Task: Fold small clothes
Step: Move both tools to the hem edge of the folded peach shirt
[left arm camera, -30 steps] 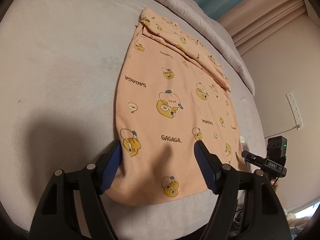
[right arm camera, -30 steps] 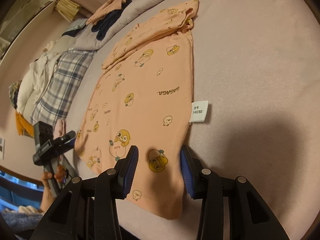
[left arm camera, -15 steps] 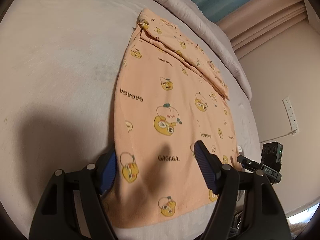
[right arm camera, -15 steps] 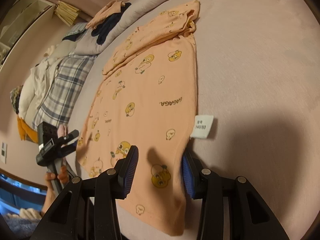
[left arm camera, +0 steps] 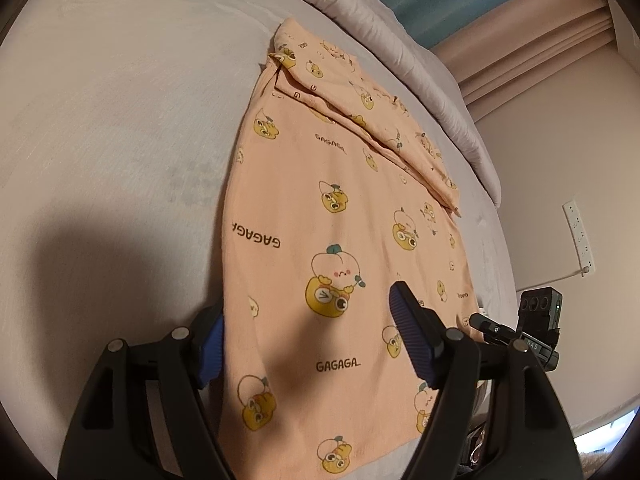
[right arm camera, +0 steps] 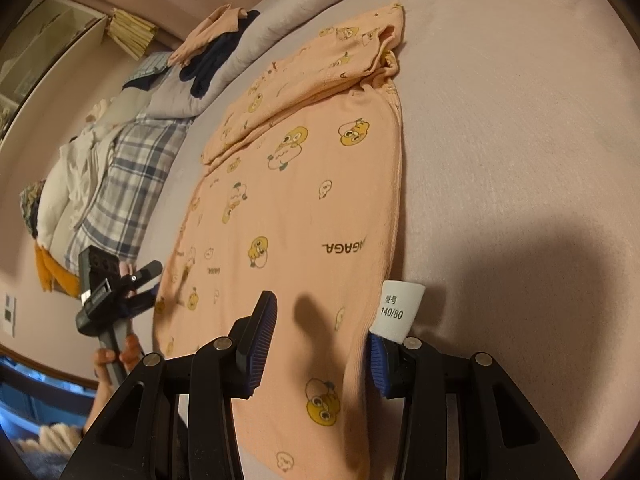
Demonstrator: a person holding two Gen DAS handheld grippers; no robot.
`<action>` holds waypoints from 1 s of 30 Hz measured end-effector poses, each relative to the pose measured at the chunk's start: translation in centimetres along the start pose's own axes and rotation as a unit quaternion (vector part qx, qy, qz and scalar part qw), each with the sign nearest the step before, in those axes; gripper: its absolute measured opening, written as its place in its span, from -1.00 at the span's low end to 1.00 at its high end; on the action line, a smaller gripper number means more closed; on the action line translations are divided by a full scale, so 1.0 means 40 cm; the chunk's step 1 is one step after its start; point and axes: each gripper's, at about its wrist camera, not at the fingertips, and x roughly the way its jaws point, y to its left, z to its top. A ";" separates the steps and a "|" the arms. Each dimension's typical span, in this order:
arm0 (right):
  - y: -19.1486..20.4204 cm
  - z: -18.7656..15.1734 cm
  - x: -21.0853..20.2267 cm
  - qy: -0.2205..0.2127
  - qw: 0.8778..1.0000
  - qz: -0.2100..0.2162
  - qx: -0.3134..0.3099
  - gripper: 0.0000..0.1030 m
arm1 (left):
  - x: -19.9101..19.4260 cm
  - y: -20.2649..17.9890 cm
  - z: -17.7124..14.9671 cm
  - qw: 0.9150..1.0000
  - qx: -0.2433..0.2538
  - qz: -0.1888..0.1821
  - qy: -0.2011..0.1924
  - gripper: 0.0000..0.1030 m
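Peach cartoon-print top [left arm camera: 344, 240] lies flat on the bed [left arm camera: 112, 128]; both left gripper [left arm camera: 306, 332] and right gripper [right arm camera: 320, 344] sit open over its near hem, so closing could bunch the cloth or pinch the size tag [right arm camera: 398, 312]

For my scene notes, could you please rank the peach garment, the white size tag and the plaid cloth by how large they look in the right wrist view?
1. peach garment
2. plaid cloth, though it lies farther off
3. white size tag

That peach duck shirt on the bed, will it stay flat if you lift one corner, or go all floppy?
The peach shirt will probably droop: it is thin cloth lying limp on the bed. Its far end is already folded over in soft creases, so it likely bends anywhere. It looks light, and a push would probably bunch it up.
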 end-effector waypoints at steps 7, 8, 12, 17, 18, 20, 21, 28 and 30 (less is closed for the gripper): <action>-0.005 -0.006 -0.003 -0.006 1.000 0.011 0.009 -0.18 | -0.007 -0.008 -0.021 1.000 0.012 -0.008 0.006 0.47; -0.005 -0.006 -0.003 -0.005 1.000 0.011 0.008 -0.18 | -0.008 -0.009 -0.024 1.000 0.013 -0.011 0.007 0.47; -0.007 -0.008 -0.002 -0.002 1.000 0.011 0.004 -0.18 | -0.012 -0.003 -0.036 1.000 0.007 -0.029 0.010 0.46; -0.007 -0.014 -0.003 0.003 1.000 0.016 0.006 -0.18 | -0.017 -0.006 -0.053 0.999 0.011 -0.041 0.017 0.46; -0.007 -0.015 -0.004 0.004 1.000 0.016 0.006 -0.18 | -0.018 -0.007 -0.057 0.999 0.012 -0.043 0.018 0.46; -0.006 -0.019 -0.005 0.004 1.000 0.017 0.006 -0.18 | -0.018 -0.008 -0.065 0.999 0.012 -0.047 0.021 0.46; -0.006 -0.020 -0.005 0.004 1.000 0.018 0.007 -0.18 | -0.020 -0.008 -0.069 0.998 0.012 -0.051 0.021 0.46; -0.011 -0.030 -0.008 0.006 1.000 0.022 0.008 -0.18 | -0.037 0.001 -0.090 0.997 0.003 -0.069 0.025 0.46; -0.010 -0.035 -0.008 0.008 1.000 0.023 0.007 -0.18 | -0.041 0.006 -0.094 0.997 -0.001 -0.075 0.026 0.46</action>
